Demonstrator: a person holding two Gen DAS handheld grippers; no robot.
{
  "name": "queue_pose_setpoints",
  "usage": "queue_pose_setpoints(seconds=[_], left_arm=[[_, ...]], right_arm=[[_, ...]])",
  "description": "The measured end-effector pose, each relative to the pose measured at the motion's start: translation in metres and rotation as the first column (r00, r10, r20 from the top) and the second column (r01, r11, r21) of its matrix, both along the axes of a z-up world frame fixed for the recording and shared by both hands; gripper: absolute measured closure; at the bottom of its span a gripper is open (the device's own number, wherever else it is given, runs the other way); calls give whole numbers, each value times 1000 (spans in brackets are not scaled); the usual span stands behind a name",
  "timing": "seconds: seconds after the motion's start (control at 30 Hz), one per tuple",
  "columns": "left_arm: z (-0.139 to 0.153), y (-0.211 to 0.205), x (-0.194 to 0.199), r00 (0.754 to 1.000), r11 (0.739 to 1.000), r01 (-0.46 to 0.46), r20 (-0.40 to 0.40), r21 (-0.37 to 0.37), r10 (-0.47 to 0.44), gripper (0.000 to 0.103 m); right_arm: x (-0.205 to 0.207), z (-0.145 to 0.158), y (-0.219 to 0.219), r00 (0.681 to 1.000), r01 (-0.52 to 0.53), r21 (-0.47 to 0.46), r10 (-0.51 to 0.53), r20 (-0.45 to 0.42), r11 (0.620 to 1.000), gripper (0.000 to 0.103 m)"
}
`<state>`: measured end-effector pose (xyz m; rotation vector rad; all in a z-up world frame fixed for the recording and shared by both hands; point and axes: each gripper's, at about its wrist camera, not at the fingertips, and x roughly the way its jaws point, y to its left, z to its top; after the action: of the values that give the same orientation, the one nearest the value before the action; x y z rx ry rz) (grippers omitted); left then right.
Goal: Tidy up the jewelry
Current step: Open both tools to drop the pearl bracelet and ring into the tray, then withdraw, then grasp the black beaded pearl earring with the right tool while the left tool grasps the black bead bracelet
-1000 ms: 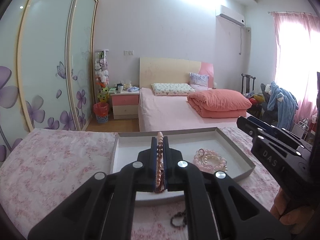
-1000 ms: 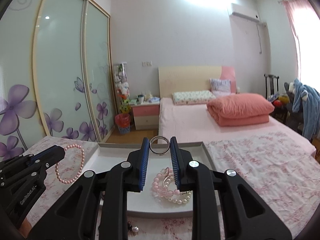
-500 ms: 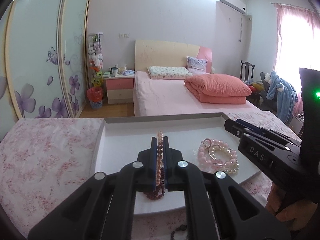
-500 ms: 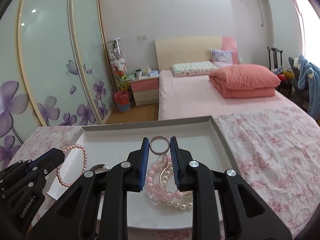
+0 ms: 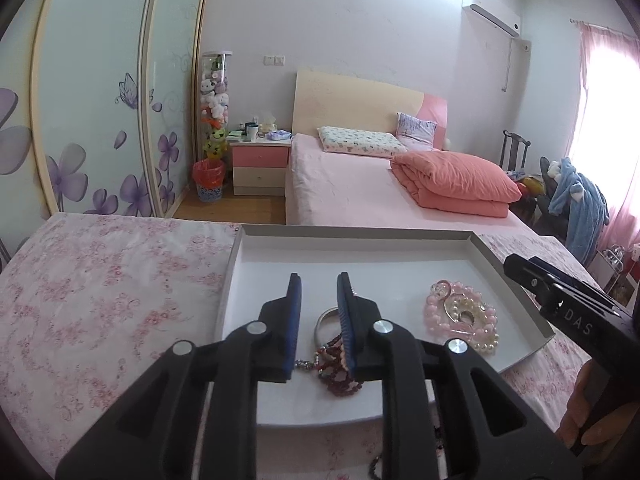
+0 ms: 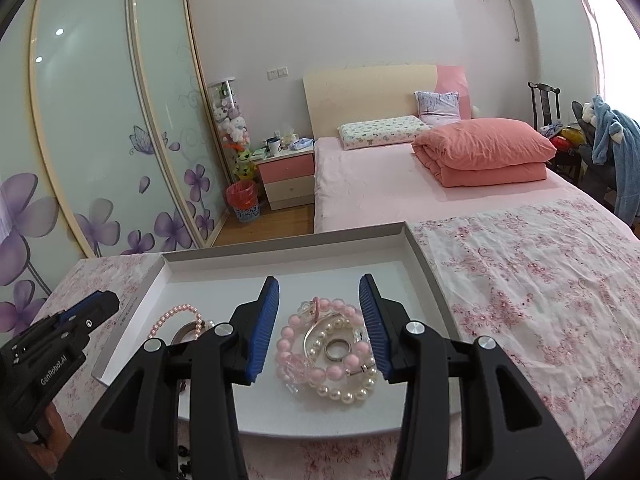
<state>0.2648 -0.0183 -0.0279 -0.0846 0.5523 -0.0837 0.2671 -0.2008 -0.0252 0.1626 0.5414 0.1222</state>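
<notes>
A shallow white tray point(image 5: 400, 246) point(image 6: 280, 252) lies on the floral-covered table. My left gripper point(image 5: 318, 300) is open over the tray's left part, above a silver bangle point(image 5: 324, 320), a dark red bead bracelet point(image 5: 338, 376) and a pink pearl bracelet point(image 6: 176, 316). My right gripper point(image 6: 318, 304) is open over a pile of pink and white bead bracelets point(image 6: 320, 356) point(image 5: 460, 316), with a silver ring point(image 6: 338, 349) lying in the pile's middle.
A dark bead string point(image 5: 374, 466) lies on the floral cloth point(image 6: 540, 300) in front of the tray. Beyond the table are a pink bed point(image 5: 380, 196), a nightstand point(image 5: 260, 164), a red bin point(image 5: 208, 180) and sliding wardrobe doors point(image 5: 100, 100).
Both grippers opened. The left one let go of the pink pearl bracelet and the right one let go of the silver ring; both now lie in the tray.
</notes>
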Motion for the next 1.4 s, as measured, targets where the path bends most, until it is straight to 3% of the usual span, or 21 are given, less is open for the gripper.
queue_pose_setpoints(seconds=[0.17, 0.33, 0.53, 0.73, 1.07, 1.2, 1.4], left_arm=[[4, 3, -12, 1000, 1000, 2, -2, 8, -2, 81], [2, 13, -33, 1000, 1000, 3, -14, 24, -3, 73], [-8, 25, -53, 998, 999, 16, -62, 38, -14, 61], [-19, 37, -63, 994, 999, 9, -105, 33, -6, 56], [-22, 36, -69, 993, 999, 14, -114, 36, -10, 52], [-25, 32, -68, 992, 999, 26, -127, 40, -21, 51], [-28, 19, -70, 986, 996, 87, -149, 39, -80, 47]], right_arm=[[-16, 0, 5, 999, -36, -22, 35, -12, 999, 60], [-36, -9, 12, 991, -117, -49, 113, -71, 992, 60], [-51, -39, 27, 932, -285, -34, 269, -243, 958, 69], [-60, -60, 47, 888, -366, -76, 323, -328, 928, 75], [-48, -58, 58, 889, -372, -113, 319, -329, 921, 81], [-47, -59, 55, 894, -358, -124, 302, -330, 925, 89], [-53, -59, 25, 922, -256, -138, 199, -331, 957, 89]])
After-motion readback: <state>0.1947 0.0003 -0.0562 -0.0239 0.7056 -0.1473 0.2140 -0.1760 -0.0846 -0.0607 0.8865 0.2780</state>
